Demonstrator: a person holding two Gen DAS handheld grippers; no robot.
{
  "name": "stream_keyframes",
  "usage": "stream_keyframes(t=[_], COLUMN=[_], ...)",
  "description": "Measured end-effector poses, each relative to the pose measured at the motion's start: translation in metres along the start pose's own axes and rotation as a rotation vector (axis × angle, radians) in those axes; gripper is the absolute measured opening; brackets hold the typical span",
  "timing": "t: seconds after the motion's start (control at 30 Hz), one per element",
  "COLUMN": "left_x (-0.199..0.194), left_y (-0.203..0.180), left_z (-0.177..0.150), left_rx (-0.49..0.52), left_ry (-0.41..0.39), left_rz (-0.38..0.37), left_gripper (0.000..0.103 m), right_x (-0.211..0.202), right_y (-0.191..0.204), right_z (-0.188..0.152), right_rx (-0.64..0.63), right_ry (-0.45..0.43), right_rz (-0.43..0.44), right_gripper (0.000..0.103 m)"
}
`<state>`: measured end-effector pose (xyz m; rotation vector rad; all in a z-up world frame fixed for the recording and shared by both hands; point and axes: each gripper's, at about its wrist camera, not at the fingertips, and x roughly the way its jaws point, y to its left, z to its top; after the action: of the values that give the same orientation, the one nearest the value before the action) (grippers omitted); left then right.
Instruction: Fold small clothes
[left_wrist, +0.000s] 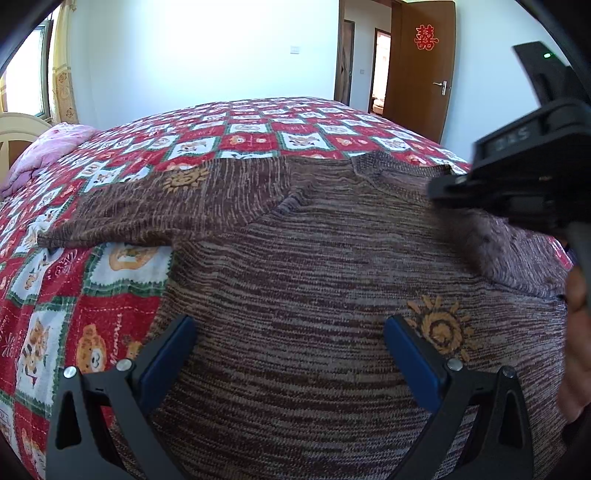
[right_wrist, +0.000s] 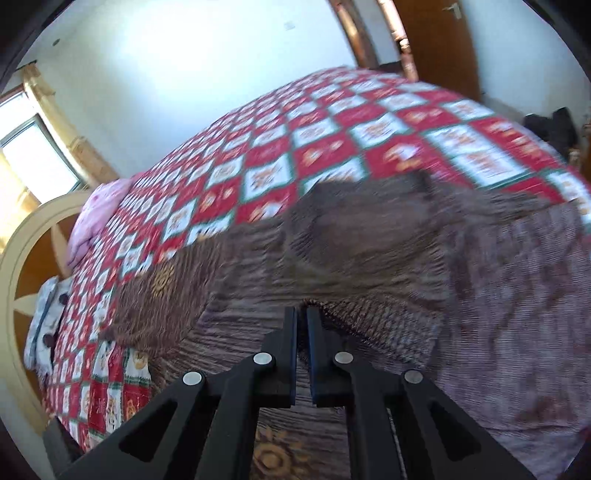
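Note:
A brown striped knit sweater (left_wrist: 295, 258) with orange sun motifs lies flat on the bed, its left sleeve (left_wrist: 147, 206) spread out to the side. My left gripper (left_wrist: 290, 325) hovers open over the sweater's body, with nothing between its blue pads. At the right, my right gripper (left_wrist: 437, 190) is held by a hand (left_wrist: 576, 332). It holds the right sleeve (left_wrist: 517, 258), folded in over the chest. In the right wrist view the right gripper (right_wrist: 302, 310) is shut on the sleeve's ribbed cuff (right_wrist: 388, 325), above the sweater (right_wrist: 369, 240).
A red, white and green patchwork quilt (left_wrist: 258, 125) covers the bed. A pink pillow (left_wrist: 48, 147) and a cream headboard (left_wrist: 14, 129) sit at the left end. A brown door (left_wrist: 421, 74) stands open beyond the bed. A folded patterned cloth (right_wrist: 44, 317) lies by the headboard.

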<state>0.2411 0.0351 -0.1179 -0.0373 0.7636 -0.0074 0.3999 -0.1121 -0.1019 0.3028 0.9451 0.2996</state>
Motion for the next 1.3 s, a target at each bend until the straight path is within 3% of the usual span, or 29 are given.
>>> stream_keyframes(t=[0.1, 0.2, 0.27, 0.33, 0.43, 0.53, 0.67, 0.8, 0.87, 0.93, 0.97, 1.03, 1.1, 1.3], left_x=[-0.001, 0.000, 0.000, 0.000, 0.000, 0.000, 0.000, 0.000, 0.000, 0.000, 0.000, 0.000, 0.000, 0.000], left_y=[0.000, -0.001, 0.000, -0.001, -0.002, -0.002, -0.001, -0.001, -0.001, -0.001, -0.001, -0.002, -0.002, -0.003], left_z=[-0.001, -0.001, -0.001, -0.001, -0.001, -0.001, -0.001, 0.000, 0.000, -0.001, -0.001, -0.001, -0.001, -0.001], left_rx=[-0.001, 0.000, -0.001, 0.001, 0.001, 0.000, -0.001, -0.002, -0.002, -0.002, -0.002, -0.002, -0.002, 0.002], left_ry=[-0.001, -0.003, -0.003, -0.004, -0.004, -0.002, -0.002, -0.005, -0.004, -0.004, -0.005, -0.006, -0.008, -0.007], left_rz=[0.000, 0.000, 0.000, 0.002, 0.002, 0.001, 0.000, -0.002, -0.002, -0.002, -0.002, -0.002, -0.001, 0.003], left_gripper=[0.103, 0.103, 0.103, 0.103, 0.103, 0.103, 0.103, 0.103, 0.103, 0.103, 0.103, 0.103, 0.103, 0.103], right_x=[-0.003, -0.047, -0.073, -0.084, -0.077, -0.043, -0.015, 0.019, 0.032, 0.035, 0.032, 0.021, 0.009, -0.003], right_y=[-0.008, -0.029, -0.047, -0.062, -0.067, -0.063, -0.061, -0.048, -0.037, -0.028, -0.031, -0.032, -0.031, -0.042], right_z=[0.004, 0.002, -0.002, -0.006, -0.019, -0.026, -0.008, 0.021, 0.033, 0.035, 0.040, 0.039, 0.030, -0.005], right_rx=[0.016, 0.048, 0.062, 0.052, 0.029, 0.030, 0.076, 0.067, 0.028, 0.027, 0.055, 0.076, 0.049, -0.004], right_ry=[0.039, -0.093, -0.142, -0.120, -0.051, 0.034, 0.007, 0.017, 0.027, 0.041, 0.042, 0.004, -0.020, 0.018], right_rz=[0.037, 0.057, 0.004, -0.066, -0.108, -0.131, -0.165, -0.123, -0.090, 0.018, 0.106, 0.143, 0.078, -0.090], right_gripper=[0.011, 0.011, 0.011, 0.011, 0.011, 0.011, 0.011, 0.012, 0.024, 0.034, 0.034, 0.034, 0.034, 0.034])
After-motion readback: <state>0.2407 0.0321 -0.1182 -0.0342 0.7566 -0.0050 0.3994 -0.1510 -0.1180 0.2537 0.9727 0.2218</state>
